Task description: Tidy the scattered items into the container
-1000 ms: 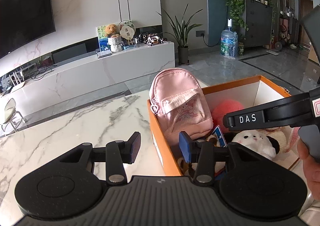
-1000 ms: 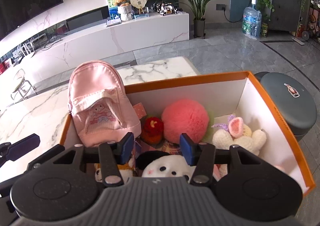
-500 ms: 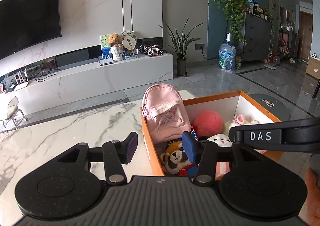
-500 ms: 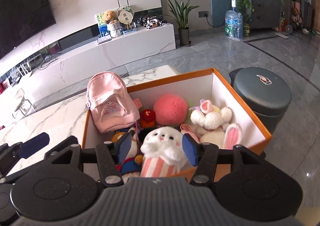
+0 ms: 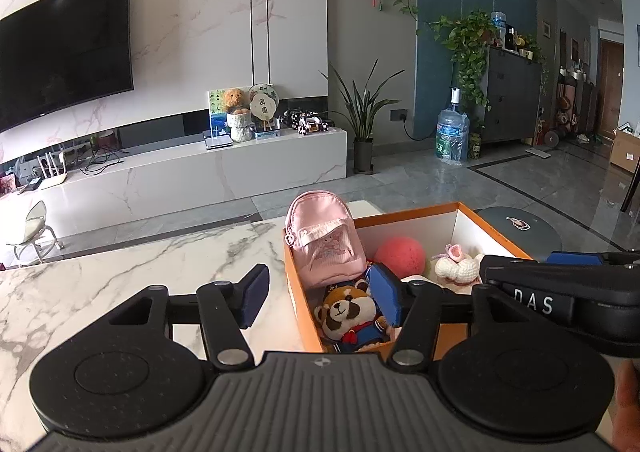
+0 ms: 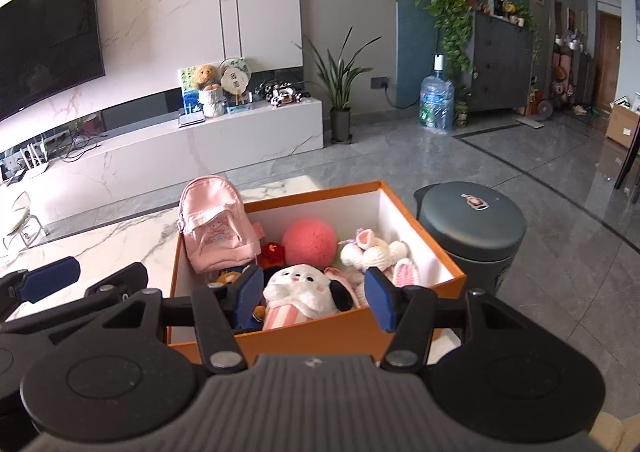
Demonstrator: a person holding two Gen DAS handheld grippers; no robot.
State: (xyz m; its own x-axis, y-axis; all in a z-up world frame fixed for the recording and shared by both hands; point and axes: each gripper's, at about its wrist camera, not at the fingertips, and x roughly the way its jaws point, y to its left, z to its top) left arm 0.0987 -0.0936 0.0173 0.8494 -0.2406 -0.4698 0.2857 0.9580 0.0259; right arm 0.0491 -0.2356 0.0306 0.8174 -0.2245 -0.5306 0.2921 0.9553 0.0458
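- I see the orange box [image 6: 320,328] at the counter's [image 5: 132,276] corner, and every toy in view lies inside it: a pink backpack [image 6: 216,228] against its left wall, a pink ball [image 6: 309,242] at the back, a white plush [image 6: 304,292] at the front, and a bear plush [image 5: 352,312].
- My left gripper [image 5: 320,294] is spread wide and holds nothing, near the box's left wall.
- My right gripper [image 6: 314,298] is wide and empty too, above the box's near edge.
- The counter left of the box shows no loose items, so I judge the tidying looks complete; only a check of unseen counter remains.
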